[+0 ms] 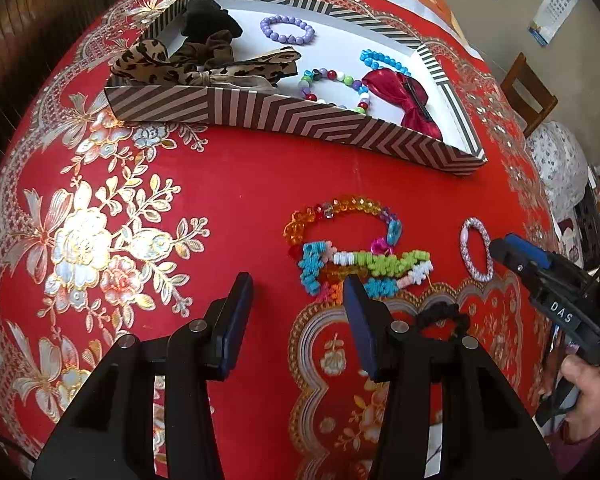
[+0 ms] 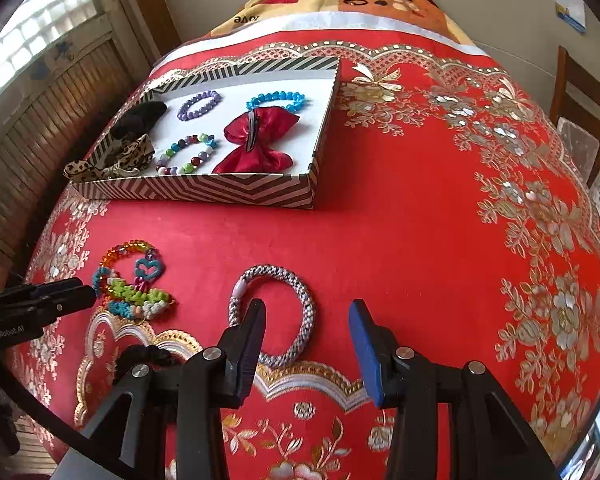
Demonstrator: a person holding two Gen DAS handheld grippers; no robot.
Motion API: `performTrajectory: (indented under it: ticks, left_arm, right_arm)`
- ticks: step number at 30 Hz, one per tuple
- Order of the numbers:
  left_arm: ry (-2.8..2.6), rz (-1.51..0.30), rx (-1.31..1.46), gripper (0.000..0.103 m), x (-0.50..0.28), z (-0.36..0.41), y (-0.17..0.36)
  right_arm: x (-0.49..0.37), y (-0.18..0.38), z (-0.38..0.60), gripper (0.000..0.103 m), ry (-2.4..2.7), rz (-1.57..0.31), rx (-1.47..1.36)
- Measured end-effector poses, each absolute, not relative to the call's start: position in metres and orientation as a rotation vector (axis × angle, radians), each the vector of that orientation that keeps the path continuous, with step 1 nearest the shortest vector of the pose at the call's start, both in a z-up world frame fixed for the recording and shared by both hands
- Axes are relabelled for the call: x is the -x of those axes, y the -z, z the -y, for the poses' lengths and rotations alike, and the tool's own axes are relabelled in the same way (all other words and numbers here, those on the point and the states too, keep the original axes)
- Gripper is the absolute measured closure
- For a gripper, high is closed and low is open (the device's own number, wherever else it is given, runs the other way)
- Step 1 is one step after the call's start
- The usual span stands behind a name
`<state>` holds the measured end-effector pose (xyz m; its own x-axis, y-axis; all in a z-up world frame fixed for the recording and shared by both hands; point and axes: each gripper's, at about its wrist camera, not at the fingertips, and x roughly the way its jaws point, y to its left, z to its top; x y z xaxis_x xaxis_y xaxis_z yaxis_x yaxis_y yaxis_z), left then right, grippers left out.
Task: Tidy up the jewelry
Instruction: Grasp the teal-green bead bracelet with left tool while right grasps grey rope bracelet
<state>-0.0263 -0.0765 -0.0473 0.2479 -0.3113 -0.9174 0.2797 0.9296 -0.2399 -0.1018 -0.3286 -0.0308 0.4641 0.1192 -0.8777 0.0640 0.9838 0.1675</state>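
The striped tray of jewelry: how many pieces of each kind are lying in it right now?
In the striped cardboard tray:
Bead bracelets: 3 (purple bead bracelet, blue bead bracelet, multicoloured bead bracelet)
Fabric bows: 2 (red satin bow clip, leopard-print ribbon bow)
Black fabric scrunchie: 1
Total: 6

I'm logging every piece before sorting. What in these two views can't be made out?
- Black hair tie: mostly hidden behind the left tongs in the left wrist view; the right tongs cover part of it in the right wrist view.
- Colourful bracelet pile: pieces overlap, so no count is possible in either view.
- Leopard bow: the striped box wall hides part of it in the right wrist view.
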Motion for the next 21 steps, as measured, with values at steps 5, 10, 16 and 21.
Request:
performTrajectory:
  ticks: [5, 10, 16, 21]
  left_arm:
    - [0.399, -1.252, 0.026, 0.058, 0.023, 0.083, 0.05]
    - [0.425, -1.252, 0.042, 0.084, 0.022, 0.087, 0.052]
    - [0.434, -1.253, 0.047, 0.093, 0.024, 0.086, 0.049]
    - [0.437, -1.238, 0.058, 0.094, 0.028, 0.078, 0.04]
  right_arm:
    - [0.095, 0.039, 0.325, 0.07, -0.048, -1.085, -0.16]
    - [0.093, 0.043, 0.32, 0.084, -0.064, -1.056, -0.116]
    - [0.092, 0.042, 0.326, 0.095, -0.059, -1.043, -0.122]
    - [0.094, 0.035, 0.332, 0.096, -0.059, -1.029, -0.151]
